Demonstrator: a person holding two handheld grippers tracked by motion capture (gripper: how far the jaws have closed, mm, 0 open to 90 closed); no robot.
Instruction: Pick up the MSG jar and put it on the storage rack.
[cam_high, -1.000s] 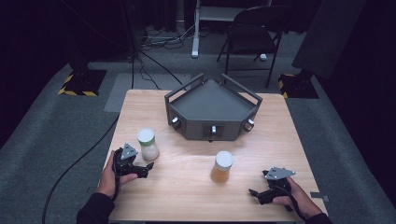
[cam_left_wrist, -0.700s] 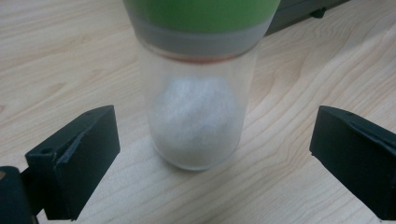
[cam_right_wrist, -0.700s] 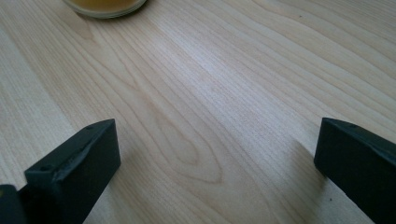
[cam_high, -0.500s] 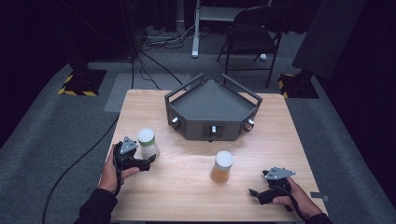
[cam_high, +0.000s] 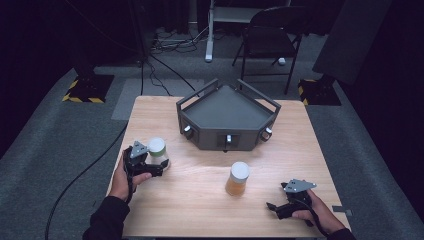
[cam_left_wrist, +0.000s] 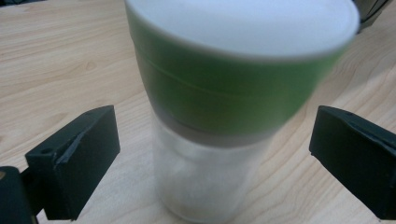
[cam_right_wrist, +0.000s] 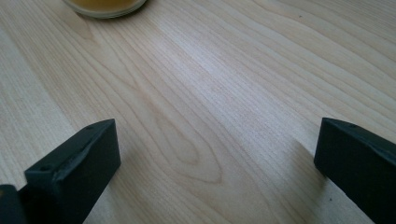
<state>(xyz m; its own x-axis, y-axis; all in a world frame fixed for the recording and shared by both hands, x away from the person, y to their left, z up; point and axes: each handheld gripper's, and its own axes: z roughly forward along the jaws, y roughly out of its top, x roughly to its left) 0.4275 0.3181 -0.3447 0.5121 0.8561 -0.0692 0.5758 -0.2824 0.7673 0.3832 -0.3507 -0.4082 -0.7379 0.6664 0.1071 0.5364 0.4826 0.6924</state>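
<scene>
A clear jar with a green band and white lid (cam_high: 157, 151) stands upright at the table's left. My left gripper (cam_high: 161, 167) is open around it; in the left gripper view the jar (cam_left_wrist: 224, 116) stands between the two jaws with a gap on each side. An amber jar with a white lid (cam_high: 238, 178) stands near the table's middle. My right gripper (cam_high: 272, 206) rests open near the front right, pointing toward the amber jar, whose base (cam_right_wrist: 105, 7) shows at the top edge of the right gripper view.
A dark five-sided tray with knobs (cam_high: 227, 115) sits at the back middle of the wooden table (cam_high: 200, 200). Beyond the table are a chair (cam_high: 270, 30), cables on the floor and stand bases.
My left gripper has moved right and forward until its jaws came around the green-banded jar. The right gripper and the amber jar have stayed still.
</scene>
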